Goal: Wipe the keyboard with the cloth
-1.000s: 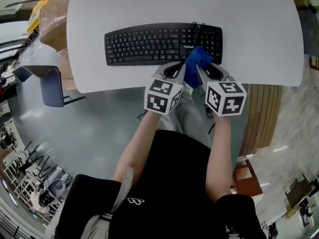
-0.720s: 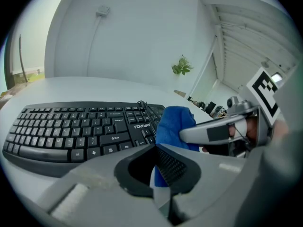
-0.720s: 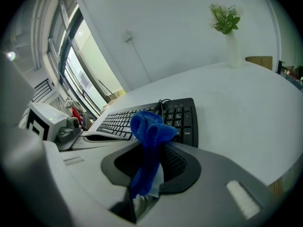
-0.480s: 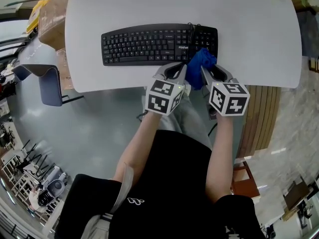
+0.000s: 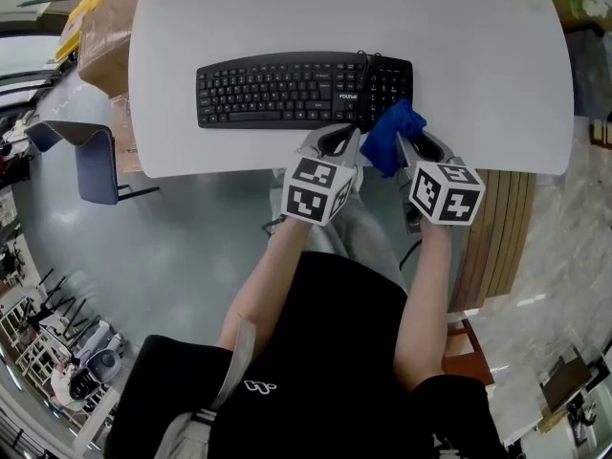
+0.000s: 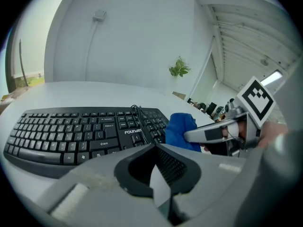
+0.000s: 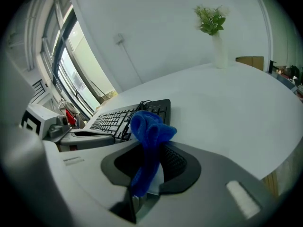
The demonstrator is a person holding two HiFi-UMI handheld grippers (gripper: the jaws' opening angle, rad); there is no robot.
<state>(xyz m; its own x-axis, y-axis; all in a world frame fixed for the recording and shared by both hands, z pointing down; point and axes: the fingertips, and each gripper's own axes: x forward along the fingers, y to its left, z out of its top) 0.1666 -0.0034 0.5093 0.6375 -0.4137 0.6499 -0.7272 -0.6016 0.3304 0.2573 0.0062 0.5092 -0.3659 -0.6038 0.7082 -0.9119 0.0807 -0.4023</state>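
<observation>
Clenched on the blue cloth (image 7: pixel 149 126), the right gripper (image 7: pixel 150 148) pinches a bunched fold that sticks up and forward past its jaw tips. The left gripper (image 6: pixel 154 149) has its jaws pressed together with nothing between them.

White lettering on the black keyboard (image 5: pixel 287 89) starts with "FOUND"; the rest is lost where the black cable (image 6: pixel 137 111) crosses it. It sits on the lower row between the main keys and the number pad. Key legends are white, and most are too small to read.

In the head view both forearms reach straight ahead from the torso, side by side. Each gripper's marker cube faces up, over the near edge of the white table (image 5: pixel 478 55). The left gripper (image 5: pixel 332 142) sits at about 5 o'clock from the keyboard's middle, its tips just at the keyboard's near edge. The right gripper (image 5: pixel 413 147) is at about 4 o'clock, angled slightly inward. The cloth (image 5: pixel 392 130) lies against the keyboard's near right corner, by the number pad; whether it touches the keys I cannot tell.

A potted sprig in a white vase (image 7: pixel 211 20) stands at the table's 1 o'clock edge.
</observation>
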